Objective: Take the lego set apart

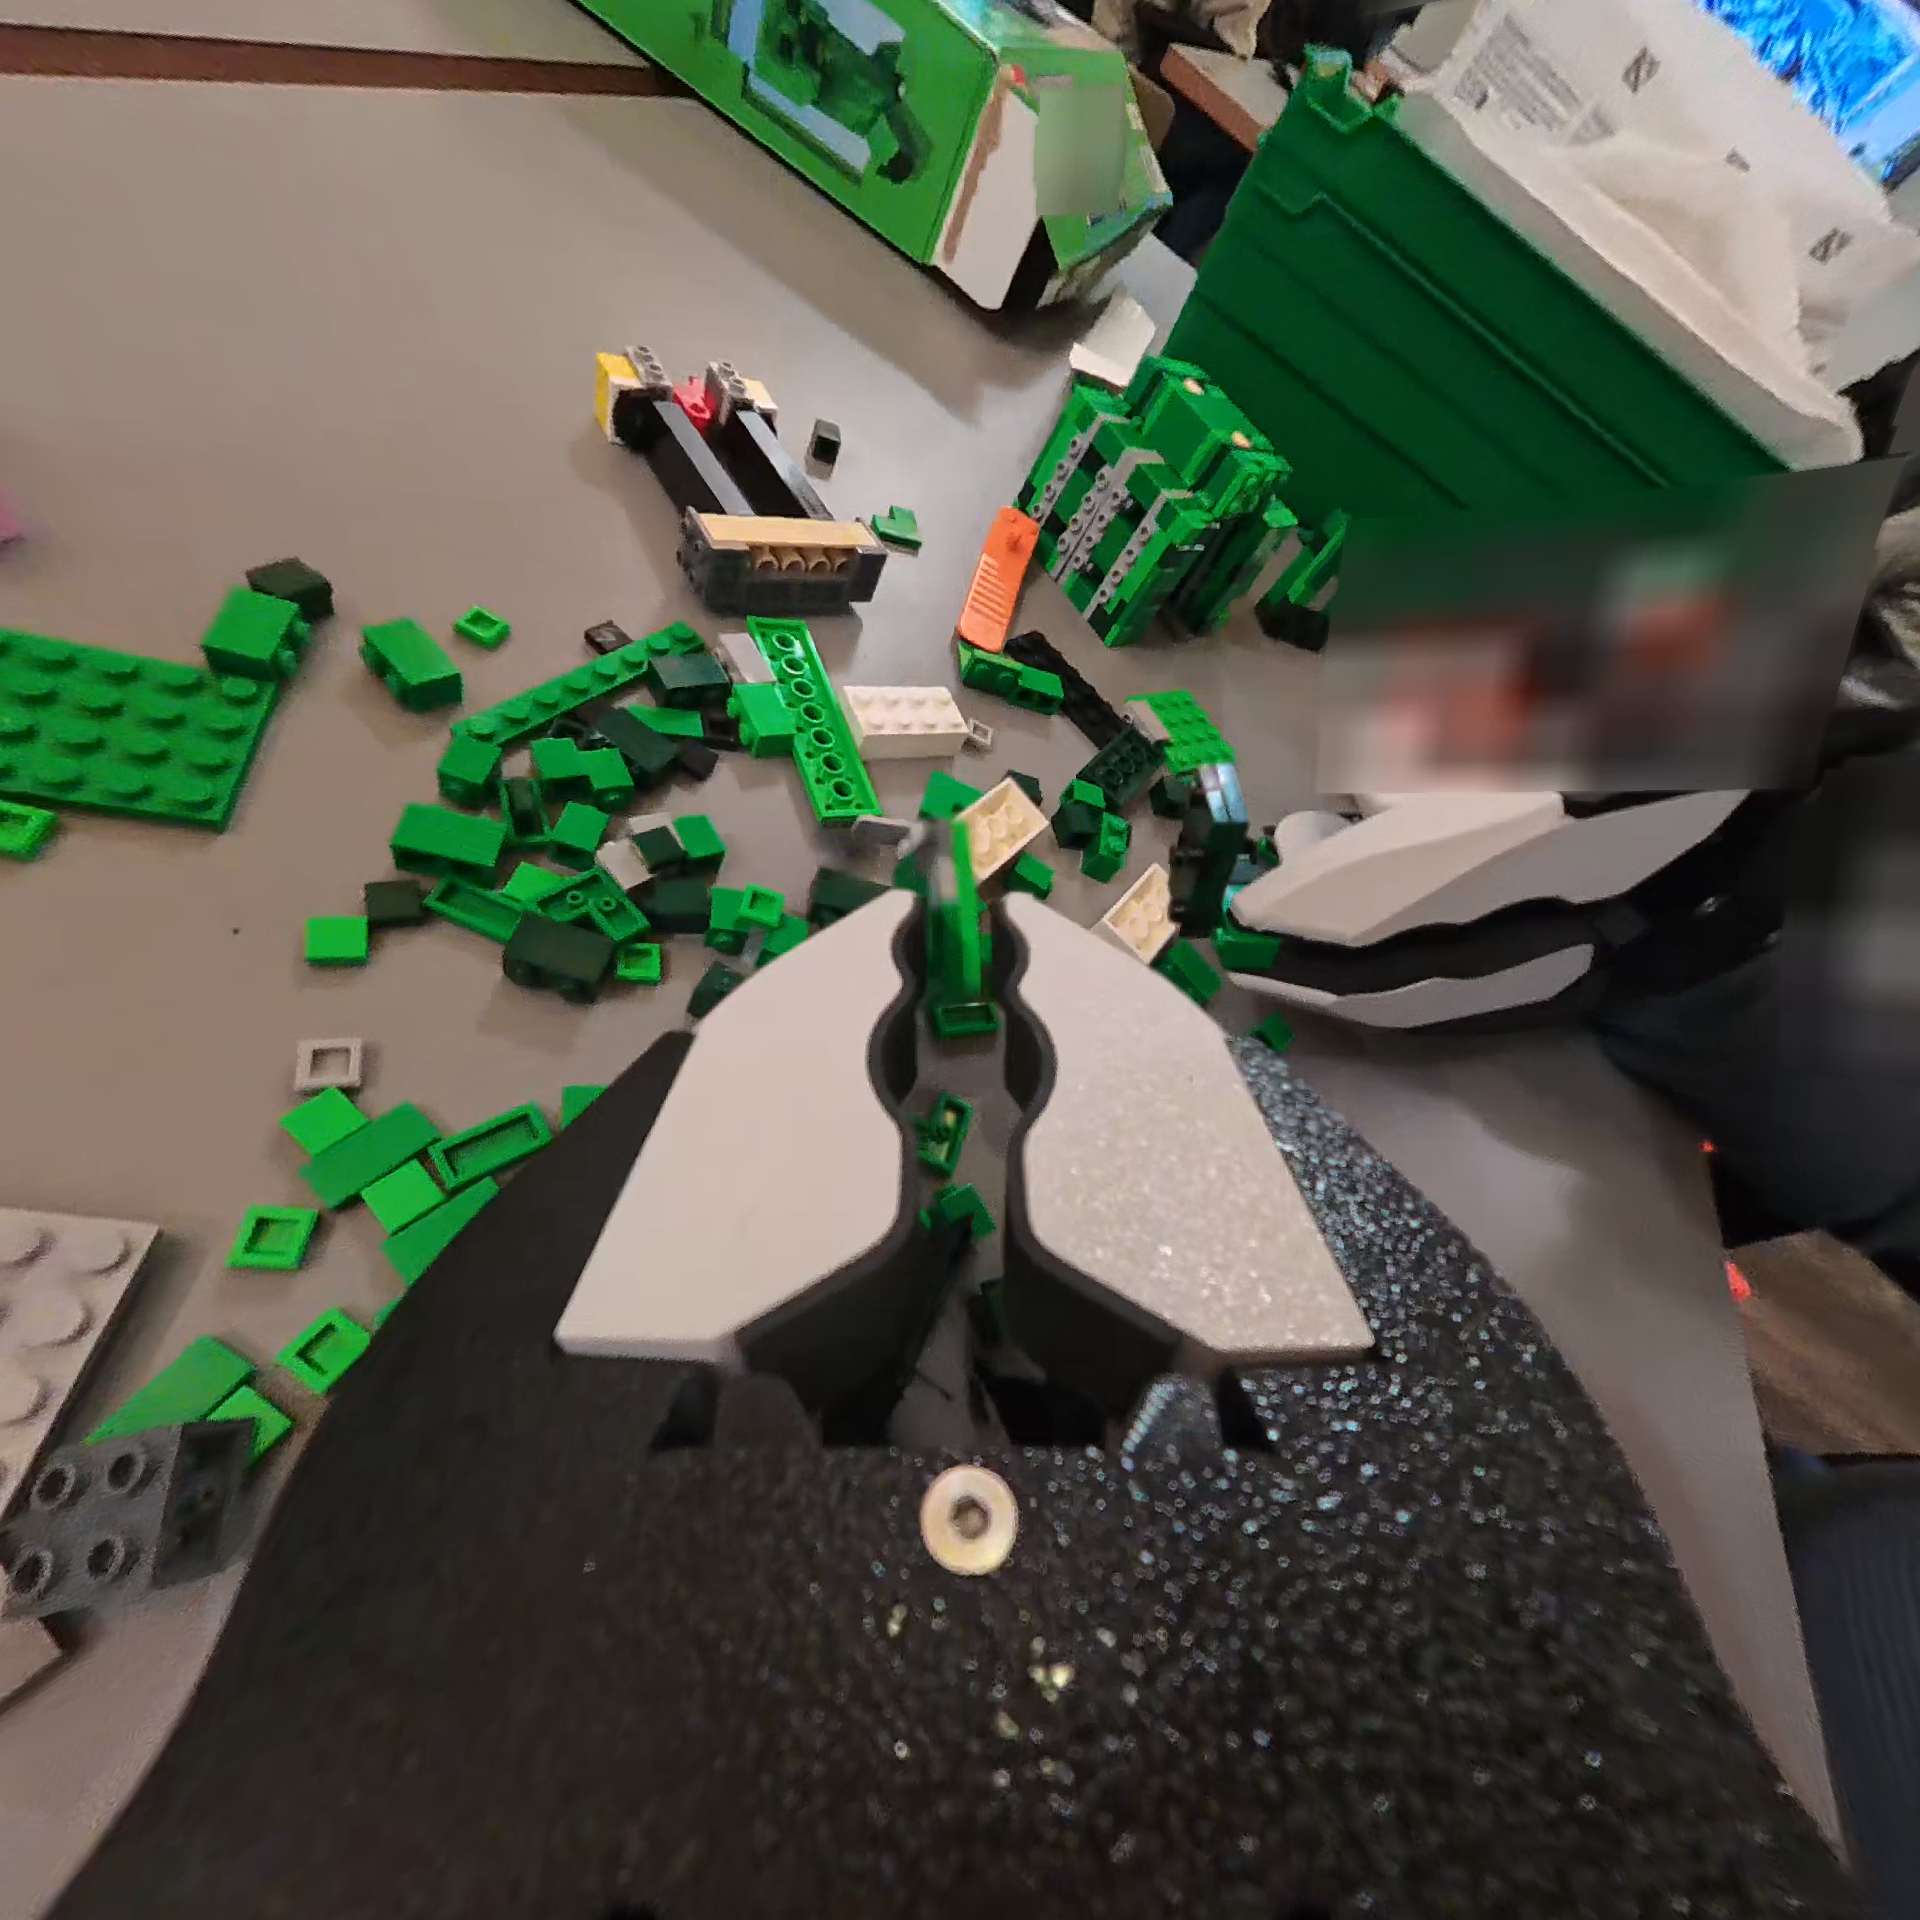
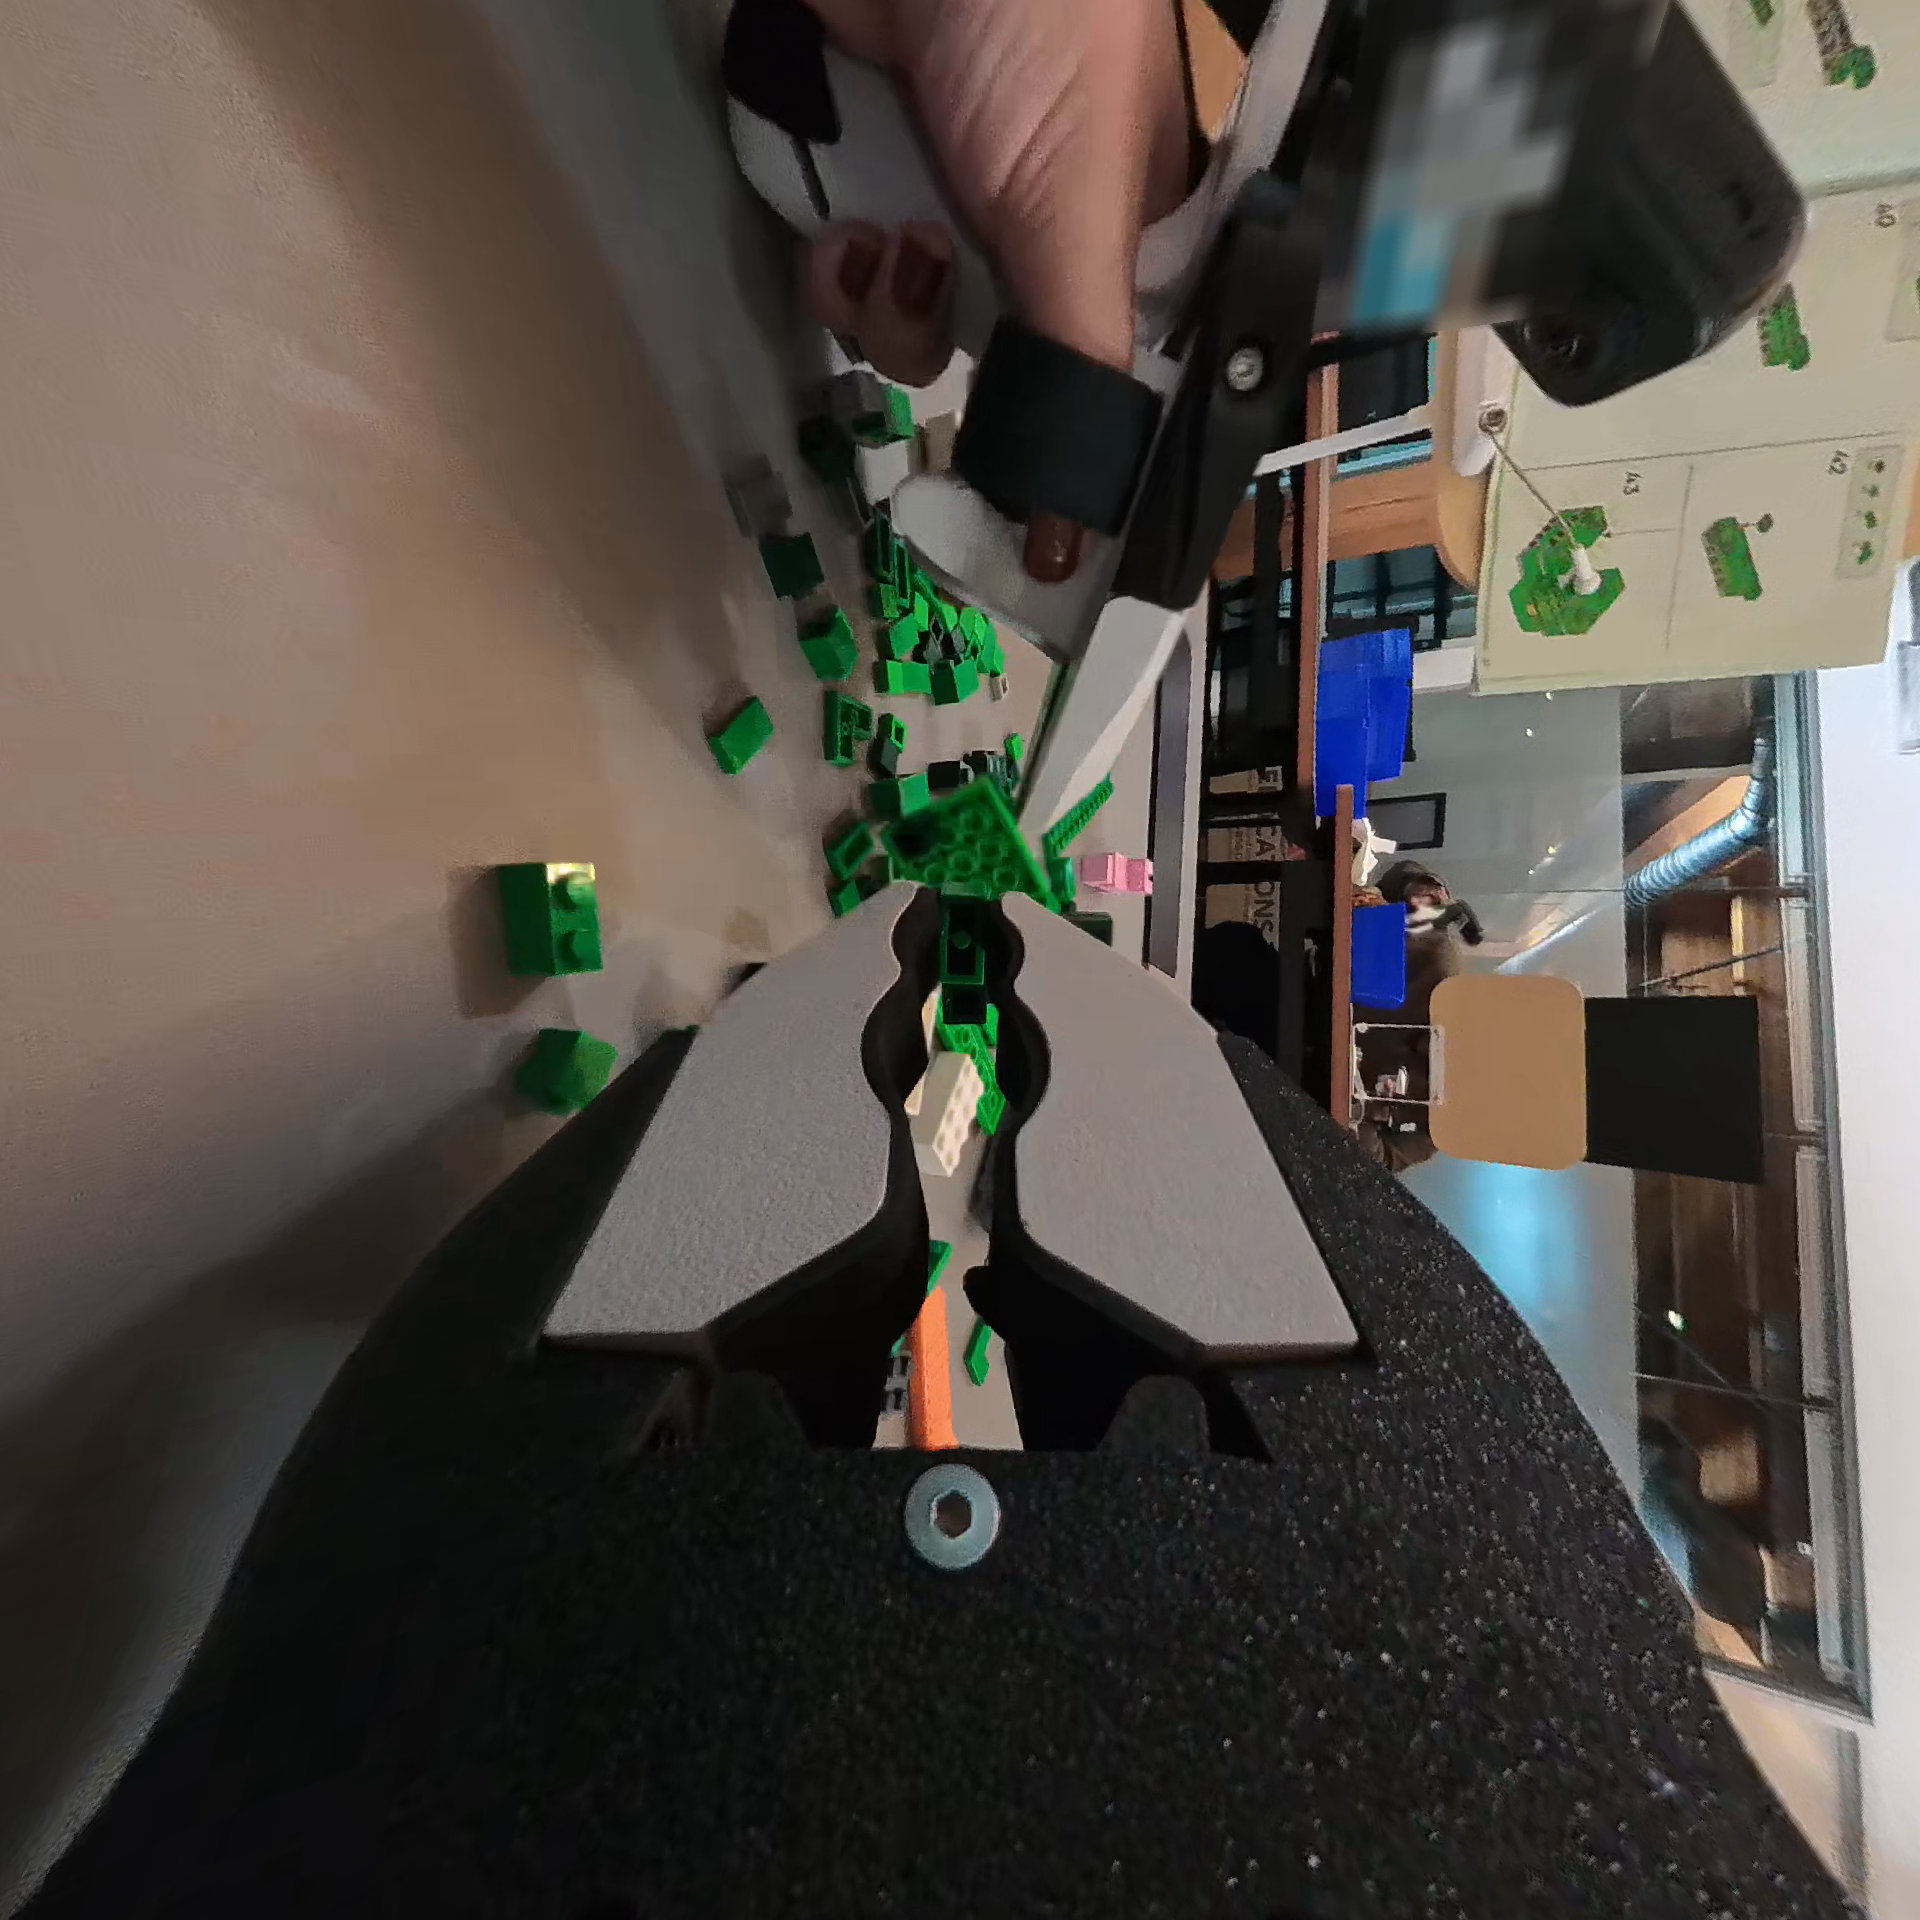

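Observation:
Loose green, dark green and white lego bricks lie scattered on the grey table. My left gripper is shut on a thin green plate, seen edge-on, with a small grey piece at its far end. My right gripper is shut on a dark green brick. A green studded plate sits right at its tips. The right gripper shows in the left wrist view low over the pile. The left gripper, with a hand on it, shows in the right wrist view.
A partly built green model, an orange brick separator and a black and tan assembly lie behind the pile. A green baseplate is at the left, a grey plate nearer. A green box and a green bin stand at the back. One gripper's finger ends stand about 6 cm off the other's.

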`<action>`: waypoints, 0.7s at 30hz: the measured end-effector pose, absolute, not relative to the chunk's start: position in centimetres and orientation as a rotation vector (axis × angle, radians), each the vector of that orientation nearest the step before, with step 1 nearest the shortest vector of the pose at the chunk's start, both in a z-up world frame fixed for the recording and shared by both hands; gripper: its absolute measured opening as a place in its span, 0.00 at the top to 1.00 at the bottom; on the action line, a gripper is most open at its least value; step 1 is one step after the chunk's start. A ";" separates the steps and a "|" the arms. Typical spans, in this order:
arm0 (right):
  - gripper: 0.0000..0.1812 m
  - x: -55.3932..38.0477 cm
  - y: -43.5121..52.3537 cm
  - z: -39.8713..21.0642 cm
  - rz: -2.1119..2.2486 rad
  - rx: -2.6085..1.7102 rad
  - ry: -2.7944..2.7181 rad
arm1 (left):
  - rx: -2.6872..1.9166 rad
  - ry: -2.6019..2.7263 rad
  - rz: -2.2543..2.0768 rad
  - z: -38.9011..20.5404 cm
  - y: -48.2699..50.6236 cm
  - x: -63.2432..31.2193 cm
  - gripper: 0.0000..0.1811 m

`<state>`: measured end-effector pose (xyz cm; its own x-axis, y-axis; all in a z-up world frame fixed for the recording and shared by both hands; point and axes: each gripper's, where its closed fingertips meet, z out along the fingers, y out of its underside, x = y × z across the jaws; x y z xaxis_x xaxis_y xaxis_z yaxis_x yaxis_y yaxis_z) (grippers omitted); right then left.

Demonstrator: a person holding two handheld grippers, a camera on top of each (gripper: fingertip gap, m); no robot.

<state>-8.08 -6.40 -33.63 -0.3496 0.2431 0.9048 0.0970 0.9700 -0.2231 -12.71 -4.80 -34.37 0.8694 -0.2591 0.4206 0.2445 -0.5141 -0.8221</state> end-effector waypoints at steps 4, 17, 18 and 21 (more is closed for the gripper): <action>0.96 -8.1 -6.7 -33.8 0.138 -0.226 -1.945 | -1.950 -0.008 -0.705 -33.1 -4.8 -12.4 0.87; 0.96 -8.4 -8.2 -33.9 0.051 -0.106 -1.940 | -2.029 0.162 -0.859 -34.0 -5.7 -8.7 0.96; 0.96 -8.4 -8.2 -33.6 0.045 -0.101 -1.922 | -2.041 0.146 -0.840 -34.1 -5.7 -9.0 0.96; 0.96 -8.4 -8.2 -32.9 0.036 -0.091 -1.880 | -1.983 0.019 -0.918 -33.3 -5.5 -10.0 0.96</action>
<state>-8.36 -8.20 -32.93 -0.3033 0.0812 0.9494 0.0446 0.9965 -0.0710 -10.01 -5.48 -33.30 0.7216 -0.3554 0.5941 0.3309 -0.5767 -0.7469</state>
